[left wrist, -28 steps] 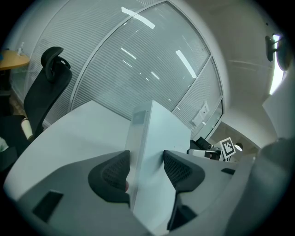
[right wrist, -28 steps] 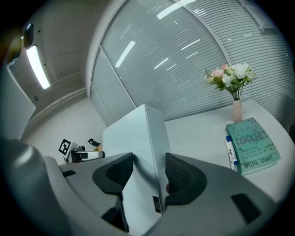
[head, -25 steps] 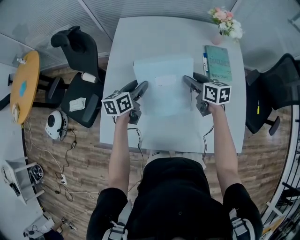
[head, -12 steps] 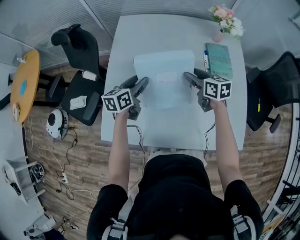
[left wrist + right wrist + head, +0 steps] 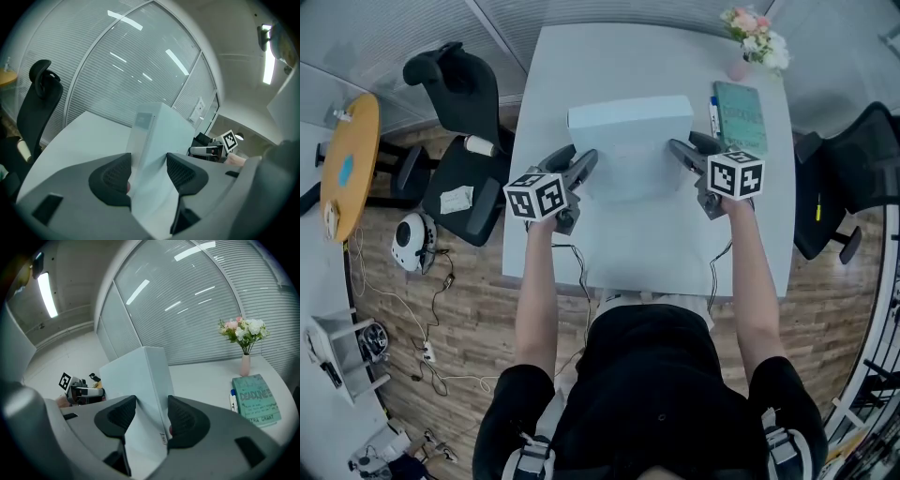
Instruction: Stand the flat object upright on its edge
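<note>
The flat box has swung up; my left hand-held gripper and right hand-held gripper clamp its ends.

- The white box, held between the left gripper and the right gripper, has tipped up: a second ago its broad face sloped out toward 6 o'clock, and now it stands much steeper.
- From the head view its near edge has drawn back toward 12 o'clock, so the face looks shorter.
</note>
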`<state>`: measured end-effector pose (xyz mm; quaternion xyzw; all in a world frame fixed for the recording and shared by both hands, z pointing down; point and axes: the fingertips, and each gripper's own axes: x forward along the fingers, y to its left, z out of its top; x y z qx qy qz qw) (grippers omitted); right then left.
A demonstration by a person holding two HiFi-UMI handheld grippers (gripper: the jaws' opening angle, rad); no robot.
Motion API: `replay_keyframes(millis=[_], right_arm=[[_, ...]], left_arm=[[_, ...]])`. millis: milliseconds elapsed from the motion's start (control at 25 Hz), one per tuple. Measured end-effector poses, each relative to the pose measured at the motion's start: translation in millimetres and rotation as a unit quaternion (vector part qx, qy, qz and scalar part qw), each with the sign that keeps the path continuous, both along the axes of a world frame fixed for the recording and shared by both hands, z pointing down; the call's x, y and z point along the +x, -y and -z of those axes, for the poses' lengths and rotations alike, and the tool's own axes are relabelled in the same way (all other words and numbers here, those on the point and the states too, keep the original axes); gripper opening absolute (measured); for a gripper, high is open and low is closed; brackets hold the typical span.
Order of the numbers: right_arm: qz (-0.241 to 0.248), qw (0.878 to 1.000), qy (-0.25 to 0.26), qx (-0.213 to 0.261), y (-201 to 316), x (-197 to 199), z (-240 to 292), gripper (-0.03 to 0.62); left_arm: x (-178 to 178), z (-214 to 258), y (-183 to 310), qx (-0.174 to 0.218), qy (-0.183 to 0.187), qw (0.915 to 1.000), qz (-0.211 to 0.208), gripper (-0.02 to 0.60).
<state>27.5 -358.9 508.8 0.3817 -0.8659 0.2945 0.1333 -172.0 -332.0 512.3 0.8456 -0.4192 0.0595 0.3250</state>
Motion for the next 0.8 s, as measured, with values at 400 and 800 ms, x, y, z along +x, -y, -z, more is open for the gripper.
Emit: replay_keyframes(millis=[400, 800], right_arm=[[-0.001, 1.000, -0.003, 0.006, -7, 4, 1, 0.233], [-0.001, 1.000, 0.013, 0.010, -19, 3, 2, 0.235]], left_arm=[[4, 4, -6, 0.022, 0.012, 0.9996, -0.012, 0.242], [2, 1, -17, 0.025, 0.012, 0.9996, -0.009, 0.242]])
